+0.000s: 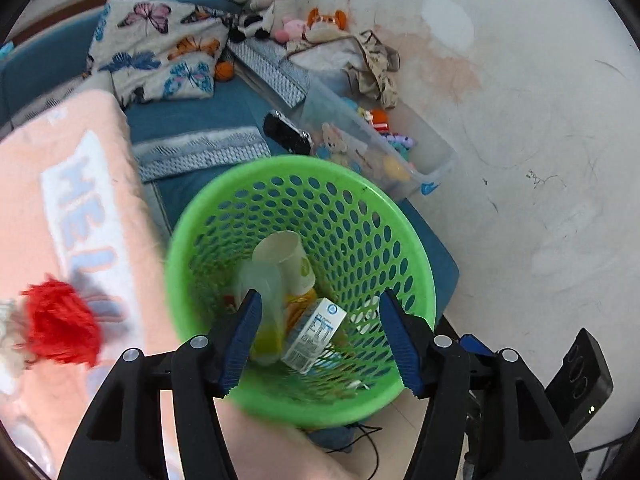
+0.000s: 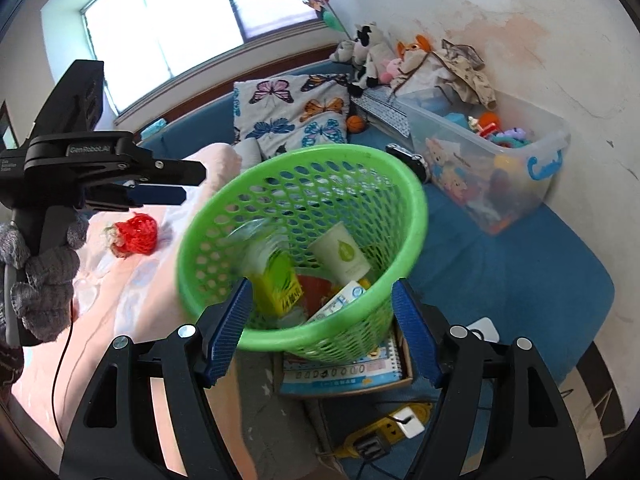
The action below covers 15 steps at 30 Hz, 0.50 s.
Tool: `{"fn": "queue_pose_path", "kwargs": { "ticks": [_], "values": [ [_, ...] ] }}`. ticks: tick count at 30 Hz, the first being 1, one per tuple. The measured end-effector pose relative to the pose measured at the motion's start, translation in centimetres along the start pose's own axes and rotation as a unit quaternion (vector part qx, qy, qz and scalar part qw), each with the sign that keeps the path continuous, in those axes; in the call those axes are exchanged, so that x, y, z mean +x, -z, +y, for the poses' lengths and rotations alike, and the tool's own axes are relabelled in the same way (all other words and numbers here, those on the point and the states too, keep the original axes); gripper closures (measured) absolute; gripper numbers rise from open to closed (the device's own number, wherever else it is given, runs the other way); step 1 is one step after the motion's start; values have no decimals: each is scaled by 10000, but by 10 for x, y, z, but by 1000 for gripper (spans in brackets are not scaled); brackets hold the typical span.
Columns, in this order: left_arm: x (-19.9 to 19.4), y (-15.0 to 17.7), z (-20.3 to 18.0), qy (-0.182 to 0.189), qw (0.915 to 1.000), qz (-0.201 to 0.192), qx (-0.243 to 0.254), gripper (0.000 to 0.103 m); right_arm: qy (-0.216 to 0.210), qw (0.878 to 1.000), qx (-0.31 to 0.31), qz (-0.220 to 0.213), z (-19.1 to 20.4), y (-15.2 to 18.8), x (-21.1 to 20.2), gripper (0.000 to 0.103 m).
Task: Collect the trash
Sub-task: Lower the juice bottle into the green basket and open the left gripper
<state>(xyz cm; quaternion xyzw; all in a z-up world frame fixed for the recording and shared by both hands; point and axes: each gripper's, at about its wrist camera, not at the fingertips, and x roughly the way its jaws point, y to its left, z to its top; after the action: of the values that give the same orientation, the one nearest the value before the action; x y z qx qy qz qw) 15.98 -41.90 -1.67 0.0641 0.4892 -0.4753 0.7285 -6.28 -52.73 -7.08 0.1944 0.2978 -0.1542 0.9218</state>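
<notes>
Nearest, in the left wrist view: left gripper [image 1: 320,338] spread wide, blue pads either side of the green basket [image 1: 416,276], gripping nothing. Same in the right wrist view: right gripper [image 2: 322,330] wide open over the basket's near rim, empty. Also in that view, left of the basket and level with its rim, the left gripper [image 2: 176,186] seen side-on, held by a grey-gloved hand [image 2: 44,280]; from that angle, gap between its fingers impossible to judge.

Inside the basket: a blurred clear plastic cup [image 1: 262,280] at the left wall, a yellow packet [image 2: 280,286] beside it, a paper cup [image 1: 286,262] lying on its side toward the far wall, a small white carton [image 1: 314,334] tilted near the bottom, something red-orange underneath, unclear what.

Under the basket: a notebook [image 2: 344,372] in a shallow box; nearer than that, on the floor, a yellow power strip [image 2: 384,428].

Left of the basket: a pink blanket [image 1: 48,208] with a red mesh ball [image 2: 134,234] resting on it.

Beyond the basket, on the blue mattress [image 2: 520,272]: a dark toy car [image 1: 286,132] just past the far rim, a clear bin [image 2: 532,184] of toys to the right of it against the wall, a butterfly pillow [image 2: 292,114] further back, stuffed animals [image 2: 368,54] in the corner behind that.
</notes>
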Motion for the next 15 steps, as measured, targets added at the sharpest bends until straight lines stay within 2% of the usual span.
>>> {"fn": "queue_pose_path", "kwargs": {
  "ticks": [8, 15],
  "values": [
    [-73, 32, 28, -200, 9979, -597, -138, 40, -395, 9989, -267, -30, 39, -1, -6, 30],
    [-120, 71, 66, -823, 9917, -918, -358, 35, -742, 9945, -733, 100, 89, -2, 1, 29]
  ]
}}
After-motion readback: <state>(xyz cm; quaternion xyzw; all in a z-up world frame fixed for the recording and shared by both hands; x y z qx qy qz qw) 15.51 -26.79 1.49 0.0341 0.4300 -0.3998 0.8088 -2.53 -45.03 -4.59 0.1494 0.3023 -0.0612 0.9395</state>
